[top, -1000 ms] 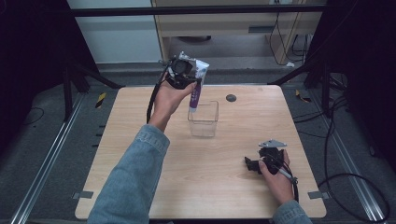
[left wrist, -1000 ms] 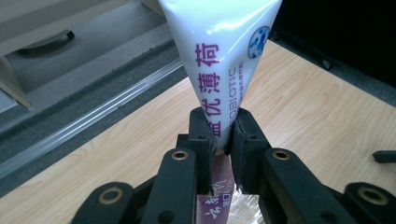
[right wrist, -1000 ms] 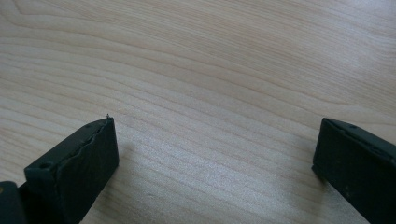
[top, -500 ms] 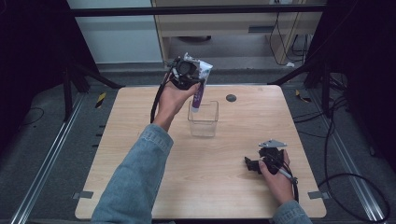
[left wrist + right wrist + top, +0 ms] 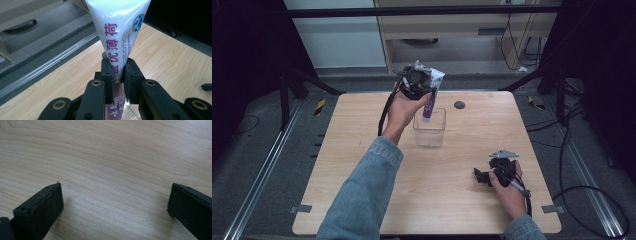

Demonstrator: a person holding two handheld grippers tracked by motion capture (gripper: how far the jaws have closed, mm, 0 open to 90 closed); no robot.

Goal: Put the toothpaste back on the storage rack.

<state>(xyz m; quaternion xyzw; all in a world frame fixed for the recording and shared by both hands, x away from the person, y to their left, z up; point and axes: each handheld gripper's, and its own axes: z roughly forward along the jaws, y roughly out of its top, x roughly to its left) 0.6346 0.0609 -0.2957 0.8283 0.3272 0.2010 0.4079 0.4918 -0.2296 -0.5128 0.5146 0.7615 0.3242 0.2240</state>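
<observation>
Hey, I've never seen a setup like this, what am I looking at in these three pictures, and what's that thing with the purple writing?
No robot here: a person at a wooden table holds a hand-operated gripper in each hand. The high view looks down from above the person's side. The other two pictures come from small cameras riding on each gripper, looking along its black fingers.

The left gripper, raised at the table's far side, is shut on a white and purple tube, probably toothpaste, with its purple end hanging into or just above a clear plastic box on the table. The right gripper rests low over bare wood, open and holding nothing; its fingers stand wide apart. A small dark round spot lies beyond the box; I cannot tell what it is.
</observation>
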